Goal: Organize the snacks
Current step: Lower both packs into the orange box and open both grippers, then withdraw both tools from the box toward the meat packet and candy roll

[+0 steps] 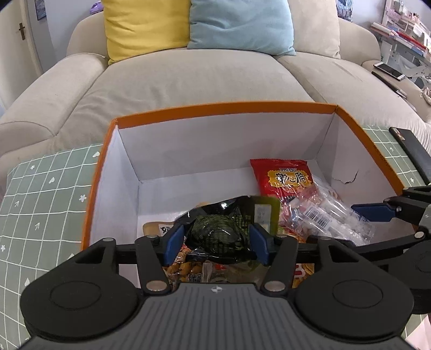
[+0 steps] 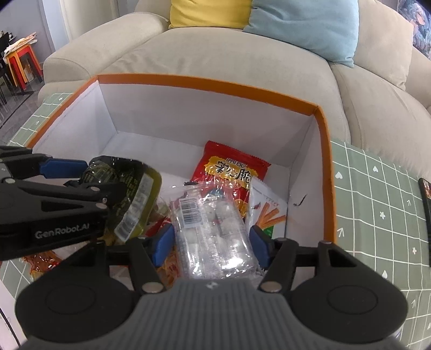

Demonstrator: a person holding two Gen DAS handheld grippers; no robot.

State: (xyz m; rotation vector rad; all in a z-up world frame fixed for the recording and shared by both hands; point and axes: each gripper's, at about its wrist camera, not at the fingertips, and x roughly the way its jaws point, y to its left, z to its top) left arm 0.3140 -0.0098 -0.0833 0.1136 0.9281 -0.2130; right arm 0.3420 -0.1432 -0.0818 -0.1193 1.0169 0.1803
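Observation:
An orange-rimmed white box (image 1: 223,111) (image 2: 204,80) holds several snacks. My left gripper (image 1: 215,242) is shut on a dark green packet (image 1: 215,231) and holds it over the box's near side; it also shows in the right wrist view (image 2: 126,188). My right gripper (image 2: 211,242) has its fingers on both sides of a clear packet of white sweets (image 2: 212,226) (image 1: 323,215), shut on it inside the box. A red snack bag (image 1: 282,177) (image 2: 231,169) lies behind. A white packet with orange sticks (image 2: 269,212) leans on the right wall.
The box sits on a green grid-patterned cloth (image 1: 40,193) (image 2: 377,193). A beige sofa (image 1: 188,78) with yellow (image 1: 145,24) and blue (image 1: 242,24) cushions stands behind. A dark phone (image 1: 409,150) lies right of the box. The right wall has a small tear (image 2: 299,200).

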